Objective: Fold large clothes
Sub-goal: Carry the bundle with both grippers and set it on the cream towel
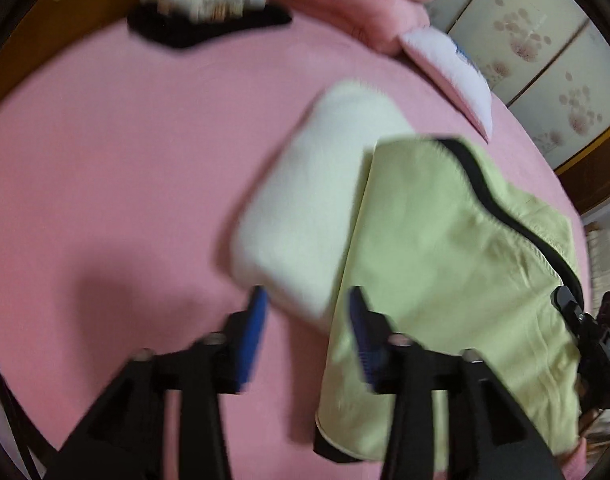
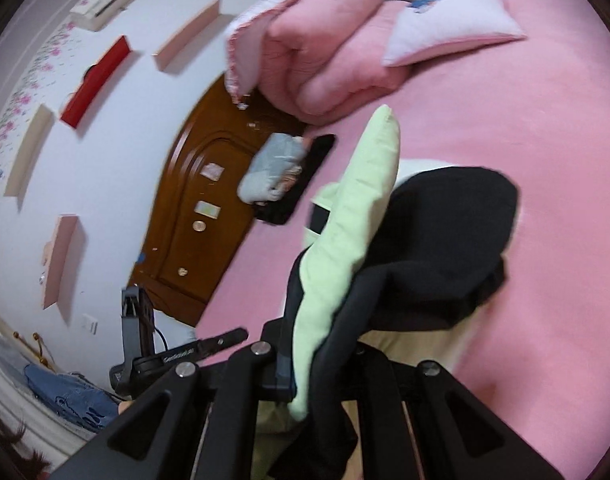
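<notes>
A large light-green garment [image 1: 445,260] with black zip trim and a white sleeve [image 1: 317,184] lies on the pink bed [image 1: 105,140]. My left gripper [image 1: 307,304] is open, its blue pads [image 1: 257,320] either side of the sleeve's near end without pressing it. In the right wrist view my right gripper [image 2: 305,360] is shut on a bunched fold of the same garment [image 2: 357,208], lifted off the bed [image 2: 525,140]; green fabric and the black lining [image 2: 445,240] drape over its fingers and hide the tips. The right gripper [image 1: 581,324] shows at the garment's right edge.
A folded pink quilt [image 2: 325,52] and a white pillow [image 2: 453,24] sit at the bed's far end. A pale bundle on a black item [image 1: 205,24] lies near the brown headboard [image 2: 193,216]. Flowered sliding doors [image 1: 545,40] stand beside the bed. Denim [image 2: 73,400] lies on the floor.
</notes>
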The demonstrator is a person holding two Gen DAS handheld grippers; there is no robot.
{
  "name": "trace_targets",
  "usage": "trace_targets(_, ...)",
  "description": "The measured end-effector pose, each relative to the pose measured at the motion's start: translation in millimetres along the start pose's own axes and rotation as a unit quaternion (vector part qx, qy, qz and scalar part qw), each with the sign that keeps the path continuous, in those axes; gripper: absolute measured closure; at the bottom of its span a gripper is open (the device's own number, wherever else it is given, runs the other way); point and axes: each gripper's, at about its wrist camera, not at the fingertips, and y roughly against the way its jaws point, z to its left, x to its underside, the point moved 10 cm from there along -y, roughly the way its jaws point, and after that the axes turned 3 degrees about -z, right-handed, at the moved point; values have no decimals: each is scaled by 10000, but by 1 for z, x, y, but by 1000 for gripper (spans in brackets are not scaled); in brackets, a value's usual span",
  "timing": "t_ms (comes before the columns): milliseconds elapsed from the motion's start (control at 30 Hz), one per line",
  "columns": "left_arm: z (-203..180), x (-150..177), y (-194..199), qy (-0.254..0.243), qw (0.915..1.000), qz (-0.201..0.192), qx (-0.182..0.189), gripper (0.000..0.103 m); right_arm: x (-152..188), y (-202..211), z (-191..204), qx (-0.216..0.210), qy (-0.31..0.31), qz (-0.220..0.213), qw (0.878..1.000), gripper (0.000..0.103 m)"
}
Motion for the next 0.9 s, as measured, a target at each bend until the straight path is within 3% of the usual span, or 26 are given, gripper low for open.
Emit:
trace_targets(100, -10, 25, -18, -166, 9989, 343, 268, 48, 11, 25, -28, 339, 74, 123, 9993, 96)
trace_targets(200, -29, 46, -42, -391, 9932, 879, 661, 29, 21, 38, -72, 807, 28, 327, 9962, 96)
trace_targets(267, -39, 55, -53, -484, 9894, 1077, 847, 29, 26, 40, -91, 982, -76, 420, 9942, 96)
trace_targets(400, -52, 61, -71, -155, 9789, 1433, 1450, 29, 35, 41, -113, 1048, -180, 544, 9928, 96)
trace_targets(467, -56, 65, -83, 195, 9665, 1684, 1927, 29, 35, 38, -113, 1077, -106, 584, 9924, 96)
trace_targets(567, -53, 70, -102, 577, 9611, 1855, 1965, 31, 37, 40, -114, 1079, -106, 632, 9921, 96)
trace_targets(633, -51, 72, -102, 750, 9645, 1636, 1933, 41, 36, 40, -113, 1089, -109, 640, 9919, 96)
trace_targets(700, -54, 74, -88, 649, 9731, 1310, 1782, 49, 33, 34, -103, 1051, 34, 617, 9925, 96)
trace_targets(767, -57, 75, -73, 374, 9848, 806, 1495, 60, 31, 34, -94, 974, 141, 595, 9934, 96)
trace_targets(900, -67, 71, -46, 117, 9950, 148, 978, 76, 24, 40, -66, 815, 414, 394, 9950, 96)
